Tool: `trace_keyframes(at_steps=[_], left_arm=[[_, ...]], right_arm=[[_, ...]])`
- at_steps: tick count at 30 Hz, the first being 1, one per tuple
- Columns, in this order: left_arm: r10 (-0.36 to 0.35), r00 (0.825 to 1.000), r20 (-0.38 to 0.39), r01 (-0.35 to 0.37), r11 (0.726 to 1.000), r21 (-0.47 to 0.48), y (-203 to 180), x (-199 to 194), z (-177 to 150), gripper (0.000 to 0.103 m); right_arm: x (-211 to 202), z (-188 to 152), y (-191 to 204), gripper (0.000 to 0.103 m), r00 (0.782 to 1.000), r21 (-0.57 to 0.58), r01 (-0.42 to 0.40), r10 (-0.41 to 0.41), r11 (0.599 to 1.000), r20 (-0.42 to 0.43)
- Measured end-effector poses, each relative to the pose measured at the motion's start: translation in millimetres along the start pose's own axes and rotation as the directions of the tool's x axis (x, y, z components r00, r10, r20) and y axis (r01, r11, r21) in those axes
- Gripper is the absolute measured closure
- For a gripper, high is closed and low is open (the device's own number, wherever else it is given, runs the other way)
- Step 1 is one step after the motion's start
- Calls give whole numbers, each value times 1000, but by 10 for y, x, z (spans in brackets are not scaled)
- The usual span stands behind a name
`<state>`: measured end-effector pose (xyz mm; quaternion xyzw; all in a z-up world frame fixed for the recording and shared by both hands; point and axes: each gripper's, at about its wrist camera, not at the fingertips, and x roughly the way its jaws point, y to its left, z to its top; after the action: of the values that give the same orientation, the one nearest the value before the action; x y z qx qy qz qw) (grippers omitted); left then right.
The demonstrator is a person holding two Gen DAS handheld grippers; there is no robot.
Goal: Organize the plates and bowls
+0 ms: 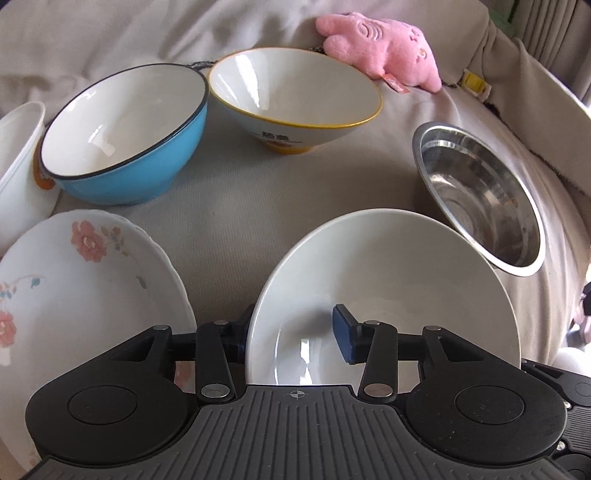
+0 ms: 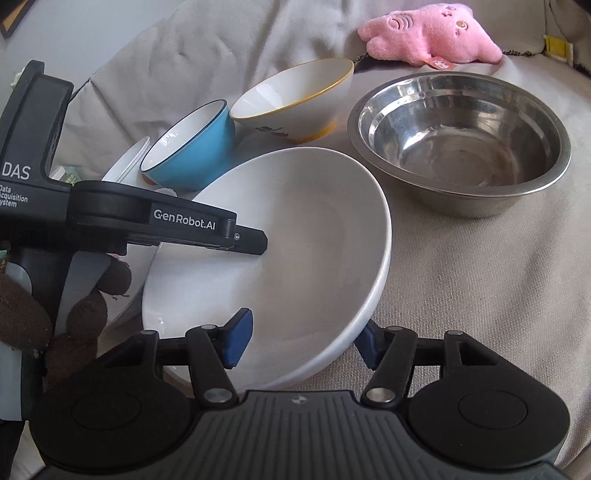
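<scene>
Both tools straddle the white bowl's (image 2: 295, 221) rim: left tool (image 1: 291, 332) parted, clear; right tool (image 2: 301, 338) parted, grip unclear.

Right wrist view: plate (image 2: 295, 229) centre frame, steel bowl (image 2: 458, 144) upper right, two bowls (image 2: 192, 147) (image 2: 295, 103) upper left, plush toy (image 2: 432, 33) top right, all on sofa cover (image 2: 480, 295).

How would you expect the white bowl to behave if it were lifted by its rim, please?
The white bowl looks glazed and glossy, so probably stiff but slippery. It seems ceramic: likely heavy and breakable. Held by one edge, it may tilt toward the metal bowl.
</scene>
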<state>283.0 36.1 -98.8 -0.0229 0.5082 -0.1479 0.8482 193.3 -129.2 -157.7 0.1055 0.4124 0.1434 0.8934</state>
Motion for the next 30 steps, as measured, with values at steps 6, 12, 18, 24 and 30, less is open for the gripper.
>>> trace_keyframes(at_steps=[6, 12, 18, 24, 30], left_arm=[[-85, 993, 82, 88, 996, -31, 139, -312, -61, 57], [-116, 970, 215, 135, 988, -79, 475, -828, -19, 57], [-60, 976, 209, 102, 975, -198, 1052, -974, -236, 57], [-4, 981, 194, 60, 957, -285, 1563, -1000, -545, 58], [47, 981, 188, 18, 945, -327, 1787, -961, -617, 60]], right_arm=[[-170, 174, 152, 39, 998, -29, 28, -27, 999, 52], [-186, 390, 502, 35, 998, -79, 9, -4, 997, 64], [62, 454, 983, 35, 997, -143, -77, 76, 987, -13], [419, 353, 1511, 35, 991, -235, -108, 85, 966, -107], [627, 365, 1854, 28, 995, -346, -34, 0, 938, -96]])
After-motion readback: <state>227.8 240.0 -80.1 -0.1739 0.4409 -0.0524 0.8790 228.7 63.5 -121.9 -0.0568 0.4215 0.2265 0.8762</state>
